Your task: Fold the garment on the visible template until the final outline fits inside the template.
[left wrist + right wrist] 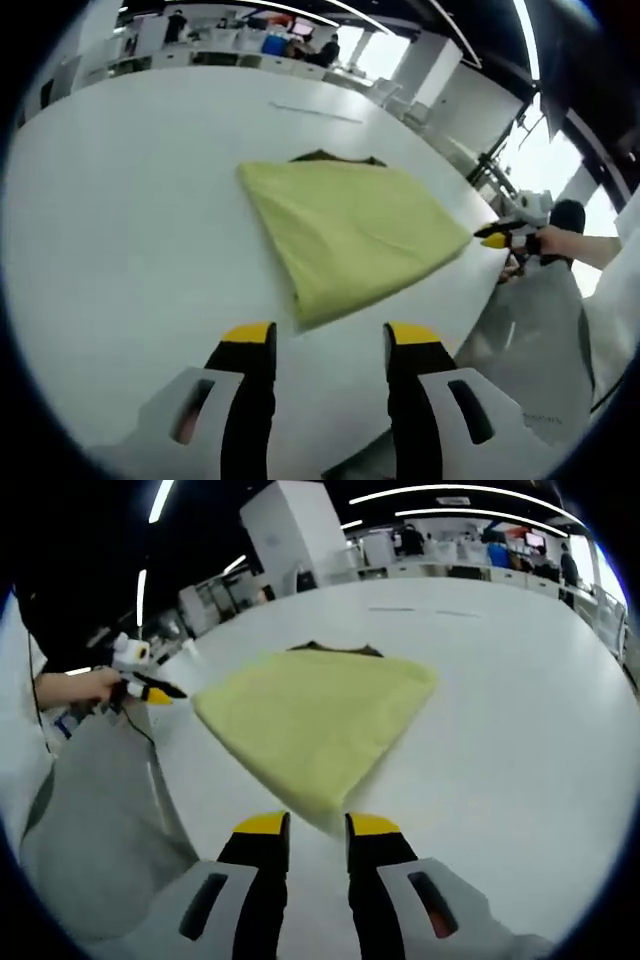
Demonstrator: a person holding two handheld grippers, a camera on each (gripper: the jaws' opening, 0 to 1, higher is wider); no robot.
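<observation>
At the bottom of the left gripper view the left claw (329,338) stands wide open and empty; in its own view the right claw (317,825) is narrowly parted, holding nothing. Beyond them, mid-frame on the white tabletop (110,230), lies the yellow-green garment (350,232), folded flat into a rough wedge, a dark edge peeking out at its far side.

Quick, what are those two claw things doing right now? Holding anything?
Left gripper: open, holding nothing, short of the yellow garment.
Right gripper: jaws slightly apart, holding nothing.

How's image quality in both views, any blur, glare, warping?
Left gripper view: fisheye bends the white table; windows at right are blown out; the yellow garment is soft but readable. Right gripper view: ceiling strips glare; the garment's near edge is smeared; the right tool is fairly sharp.
</observation>
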